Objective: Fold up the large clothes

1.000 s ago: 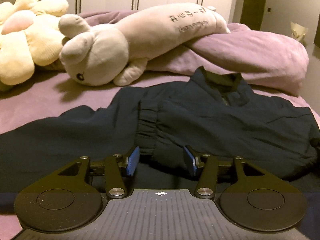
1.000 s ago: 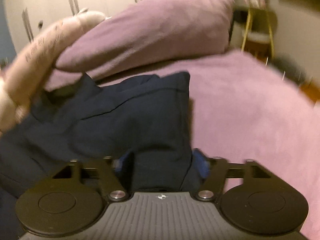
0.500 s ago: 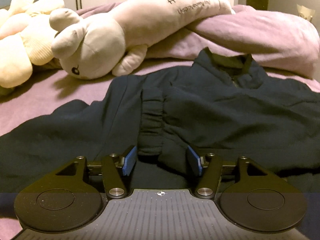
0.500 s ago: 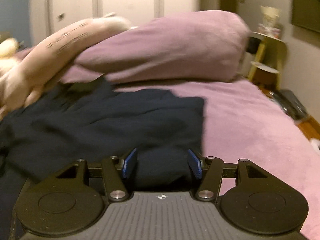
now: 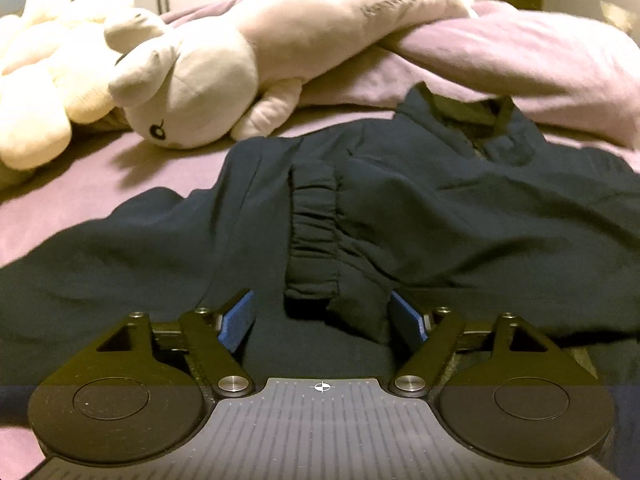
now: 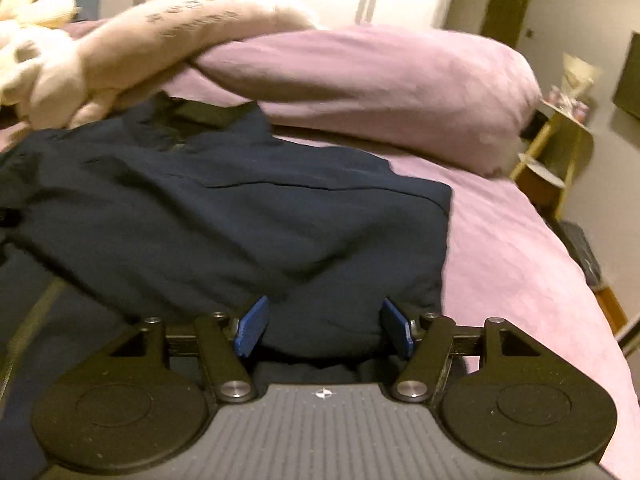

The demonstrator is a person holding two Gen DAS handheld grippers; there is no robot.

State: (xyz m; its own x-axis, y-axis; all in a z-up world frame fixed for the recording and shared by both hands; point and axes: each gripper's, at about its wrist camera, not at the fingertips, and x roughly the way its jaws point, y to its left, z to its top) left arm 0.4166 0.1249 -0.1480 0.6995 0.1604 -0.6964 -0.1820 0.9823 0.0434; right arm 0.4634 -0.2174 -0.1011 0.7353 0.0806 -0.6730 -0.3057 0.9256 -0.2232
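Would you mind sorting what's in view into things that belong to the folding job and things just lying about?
Job: navy jacket, left gripper, right gripper.
Lying about: long beige plush, yellow plush, purple pillow, yellow side table.

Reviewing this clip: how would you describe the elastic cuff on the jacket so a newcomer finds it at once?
On the purple bed, a dark navy jacket lies spread below the long beige plush. Its sleeve is folded across the front, ending just ahead of the left gripper. The cuff is the only ribbed, gathered band; the fabric around it is smooth.
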